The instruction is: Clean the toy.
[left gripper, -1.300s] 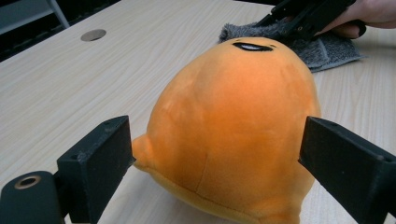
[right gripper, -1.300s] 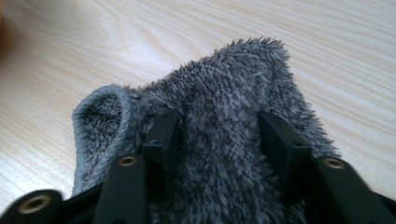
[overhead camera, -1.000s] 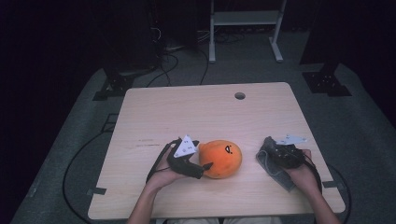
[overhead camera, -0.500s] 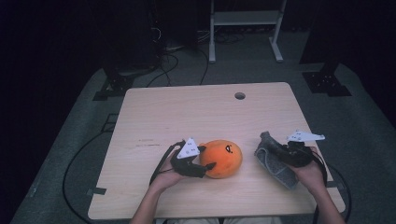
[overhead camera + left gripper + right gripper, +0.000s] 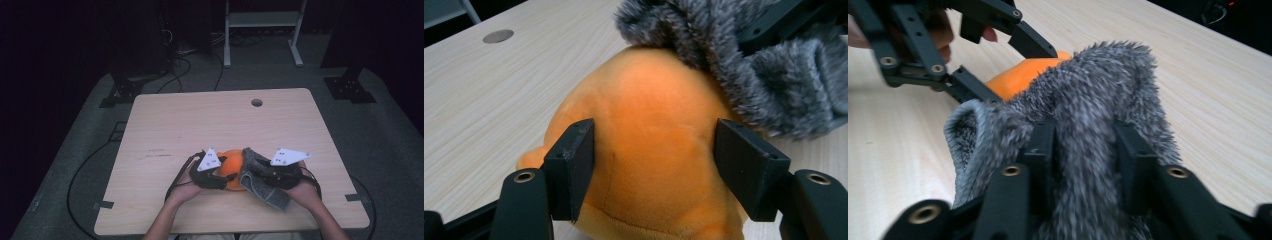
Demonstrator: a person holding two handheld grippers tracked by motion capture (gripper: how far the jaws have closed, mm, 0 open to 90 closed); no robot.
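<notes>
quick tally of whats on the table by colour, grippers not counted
orange: 1, the orange plush toy, held between the left gripper fingers
grey: 1, the grey furry cloth, pinched in the right gripper and lying against the toy
total: 2

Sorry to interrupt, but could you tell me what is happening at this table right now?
A person works two handheld grippers near the front edge of a light wooden table. The left gripper has its jaws on either side of a round orange plush toy. The right gripper is clamped on a fuzzy grey cloth and holds it against the toy's top, as if to cover or dress it.
</notes>
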